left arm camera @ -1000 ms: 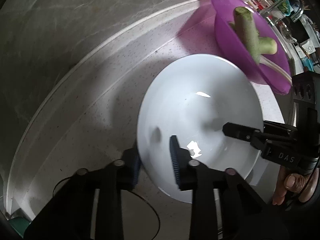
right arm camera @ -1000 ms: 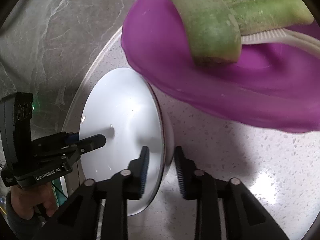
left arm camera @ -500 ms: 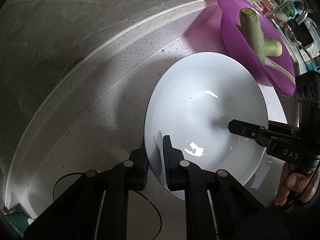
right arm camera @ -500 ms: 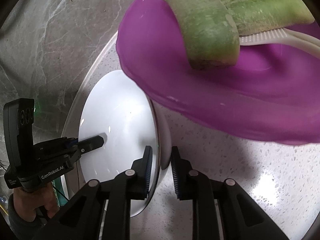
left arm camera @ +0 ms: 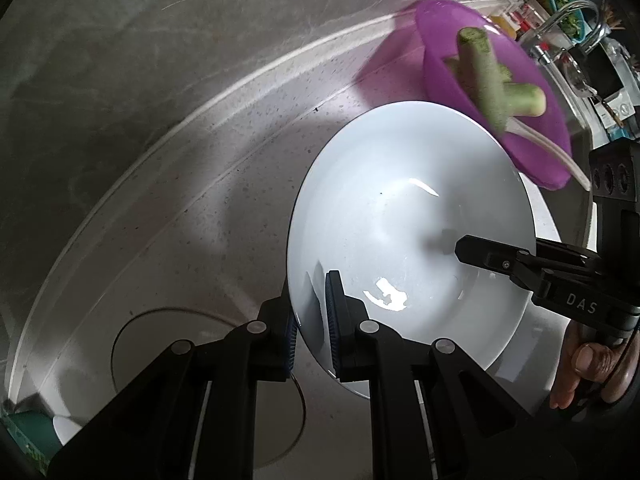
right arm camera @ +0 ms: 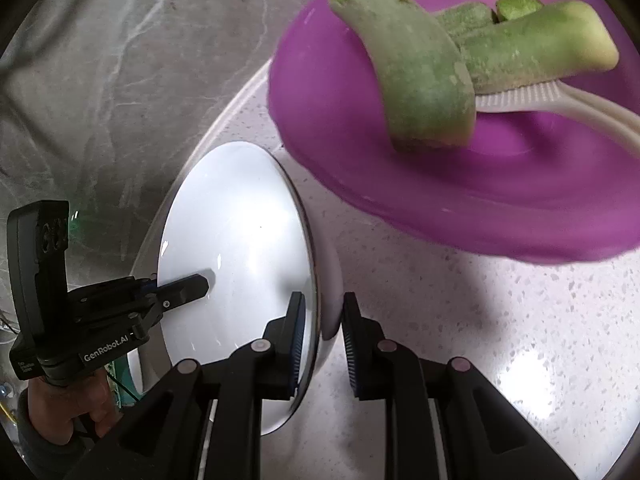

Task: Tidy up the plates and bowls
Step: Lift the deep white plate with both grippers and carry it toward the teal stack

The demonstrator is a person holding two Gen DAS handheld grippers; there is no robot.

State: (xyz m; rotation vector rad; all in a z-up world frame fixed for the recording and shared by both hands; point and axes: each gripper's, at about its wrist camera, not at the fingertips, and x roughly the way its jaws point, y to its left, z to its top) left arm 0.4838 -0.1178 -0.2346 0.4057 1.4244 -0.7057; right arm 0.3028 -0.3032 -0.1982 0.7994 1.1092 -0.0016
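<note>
White bowl (left arm camera: 408, 232) filled the centre right of the left wrist view, glossy, on a pale speckled counter (left arm camera: 224, 184). Left gripper (left arm camera: 312, 316) came up from the lower middle, its jaws clamped on the bowl's near rim, one blue-padded finger outside the wall and one inside. Right gripper (left arm camera: 460, 245) reached in from the right edge, one black finger lying over the bowl's interior, its other finger hidden under the rim. A hand (left arm camera: 588, 368) gripped its handle at lower right. Purple bowl (left arm camera: 536, 148) sat at upper right, just beyond the white bowl, with green vegetable pieces (left arm camera: 488, 80) and a pale utensil (left arm camera: 560, 160) in it; whether the two bowls touched could not be told. A faucet (left arm camera: 576, 16) showed at the far upper right corner.

Right wrist view: white bowl (right arm camera: 240, 248) seen edge-on at centre left. Right gripper (right arm camera: 320, 316) rose from the bottom, clenched on the rim, one finger inside, one against the outer wall. Left gripper (right arm camera: 204, 282) entered from the left, gripping the opposite rim, held by a hand (right arm camera: 80, 408) at lower left. Purple bowl (right arm camera: 460, 200) filled the upper right, holding vegetable pieces (right arm camera: 420, 80) and the ridged utensil (right arm camera: 528, 96). Speckled counter (right arm camera: 520, 340) lay beneath.
</note>
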